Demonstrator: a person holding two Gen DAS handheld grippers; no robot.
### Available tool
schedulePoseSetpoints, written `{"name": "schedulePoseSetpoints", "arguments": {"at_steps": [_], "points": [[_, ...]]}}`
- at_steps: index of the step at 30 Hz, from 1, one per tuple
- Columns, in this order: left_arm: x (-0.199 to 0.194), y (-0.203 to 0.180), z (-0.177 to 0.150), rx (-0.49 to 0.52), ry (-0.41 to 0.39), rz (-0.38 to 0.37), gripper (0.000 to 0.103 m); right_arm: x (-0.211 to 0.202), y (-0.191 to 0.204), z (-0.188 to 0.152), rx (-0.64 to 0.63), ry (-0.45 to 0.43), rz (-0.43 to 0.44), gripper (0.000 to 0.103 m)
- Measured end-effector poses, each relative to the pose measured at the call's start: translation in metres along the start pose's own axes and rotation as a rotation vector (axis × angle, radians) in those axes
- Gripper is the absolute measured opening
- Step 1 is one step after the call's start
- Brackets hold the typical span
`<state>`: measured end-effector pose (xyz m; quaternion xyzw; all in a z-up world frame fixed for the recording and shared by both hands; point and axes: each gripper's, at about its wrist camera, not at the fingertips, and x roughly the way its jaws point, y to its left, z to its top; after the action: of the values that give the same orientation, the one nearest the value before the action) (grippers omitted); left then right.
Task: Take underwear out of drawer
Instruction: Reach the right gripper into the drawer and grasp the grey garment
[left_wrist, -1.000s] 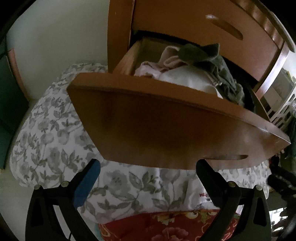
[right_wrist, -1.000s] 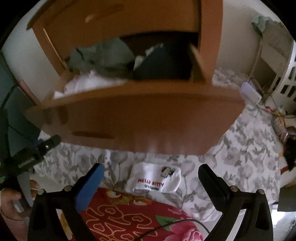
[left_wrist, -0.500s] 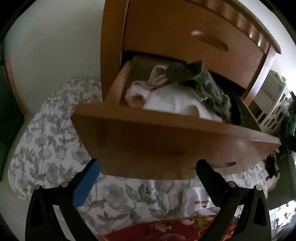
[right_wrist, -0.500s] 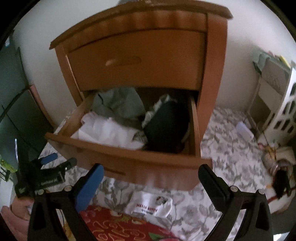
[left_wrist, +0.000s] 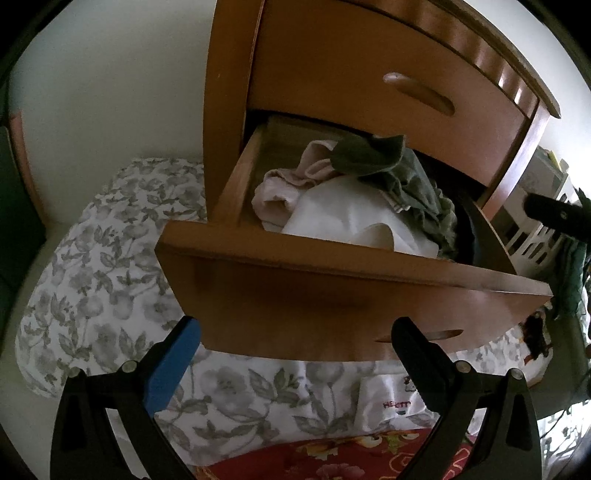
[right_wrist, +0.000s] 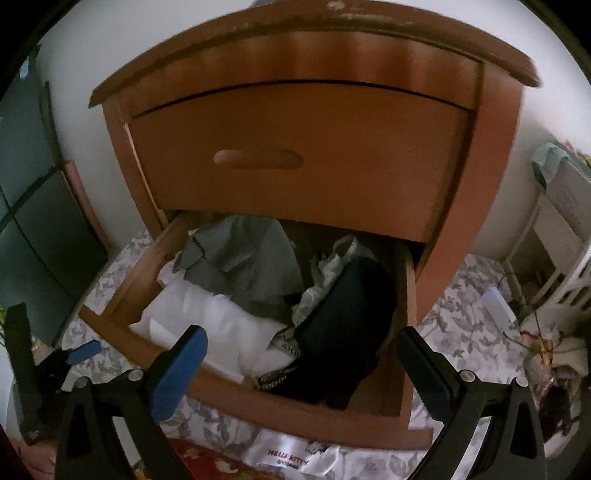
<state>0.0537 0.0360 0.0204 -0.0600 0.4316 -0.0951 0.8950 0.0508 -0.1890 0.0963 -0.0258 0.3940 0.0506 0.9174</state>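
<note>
Right gripper (right_wrist: 299, 363) risen over one open drawer (right_wrist: 236, 398), four garments inside, both grippers spread wide, empty.

Open drawer (right_wrist: 236, 400) – heaped clothes (right_wrist: 221, 325) (underwear, perhaps).

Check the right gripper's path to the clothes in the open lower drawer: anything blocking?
Nothing visible blocks it. The right gripper is open above the pulled-out lower drawer, with the white garment and black garment exposed on top. The closed upper drawer overhangs only the back of the pile.
</note>
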Motion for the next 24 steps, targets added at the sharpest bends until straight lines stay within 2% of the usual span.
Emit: {"name": "schedulePoseSetpoints", "arguments": {"at_steps": [7,11,19,24], "points": [[0.001,0.004,0.001,-0.01,0.009,0.022,0.103,0.034,-0.008,0.017,0.014,0.09,-0.019,0.102],[0.004,0.004,0.0,-0.009,0.023,0.023,0.103,0.05,-0.005,0.028,0.02,0.126,-0.004,0.095],[0.008,0.006,-0.001,-0.013,0.042,0.034,0.103,0.066,0.045,0.055,-0.053,0.133,0.116,0.094],[0.012,0.008,-0.002,-0.014,0.059,0.038,0.103,0.078,0.078,0.066,-0.13,0.135,0.119,0.088]]}}
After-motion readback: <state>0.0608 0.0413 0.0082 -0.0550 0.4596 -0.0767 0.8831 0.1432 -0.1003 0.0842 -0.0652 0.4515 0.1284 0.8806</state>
